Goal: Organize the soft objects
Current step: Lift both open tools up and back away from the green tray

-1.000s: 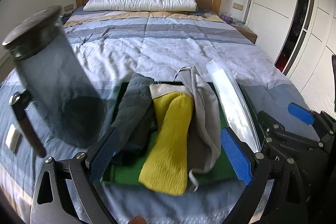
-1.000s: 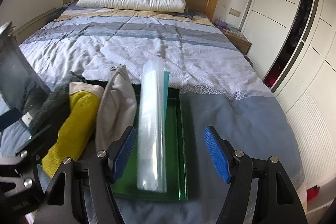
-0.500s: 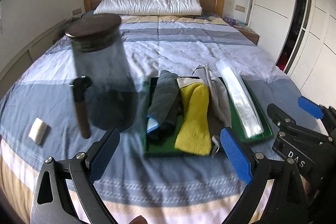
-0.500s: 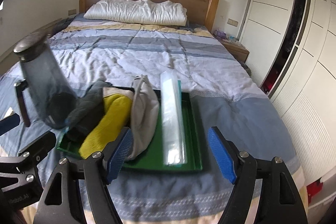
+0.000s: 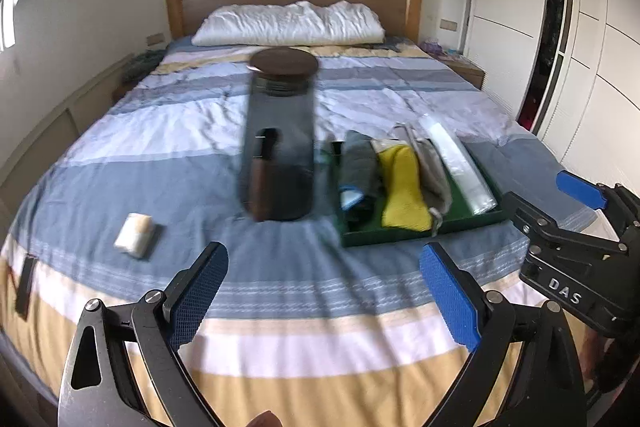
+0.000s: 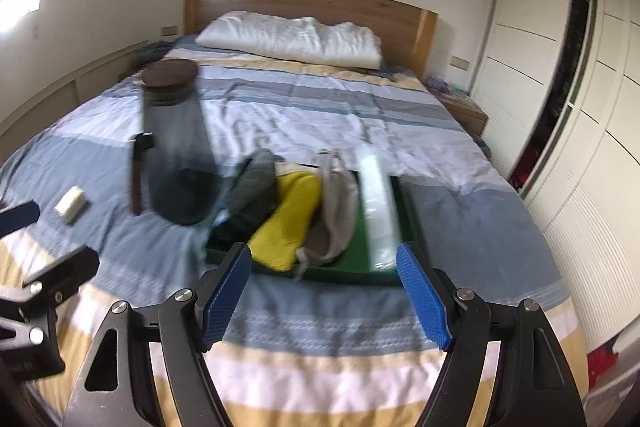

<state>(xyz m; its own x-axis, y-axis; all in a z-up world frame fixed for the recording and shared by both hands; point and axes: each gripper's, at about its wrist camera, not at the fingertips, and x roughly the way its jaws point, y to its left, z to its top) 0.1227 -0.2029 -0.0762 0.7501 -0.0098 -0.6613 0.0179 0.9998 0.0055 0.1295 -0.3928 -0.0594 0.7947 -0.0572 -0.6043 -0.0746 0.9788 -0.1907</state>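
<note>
**Both claws drawn back from a loaded tray**

The four soft items lie side by side in the green tray [image 5: 416,229], which sits on the bed [image 5: 280,279] toward its near right: a grey cloth [image 5: 360,163] at left, then a yellow cloth [image 5: 402,187], a beige pouch [image 5: 434,171] and a clear plastic bag [image 5: 460,159] at right. Each has its long axis running near to far, leaning slightly left at the far end in the left wrist view.

Compared with a second ago, both cameras now sit well back from the tray. The left claw [image 5: 322,301] and right claw [image 6: 324,295] are spread wide and hold nothing. This suggests the sorting is finished or nearly so.

A dark lidded jar [image 5: 280,135] stands upright just left of the tray. A small pale block [image 5: 135,235] lies further left, well apart.
</note>
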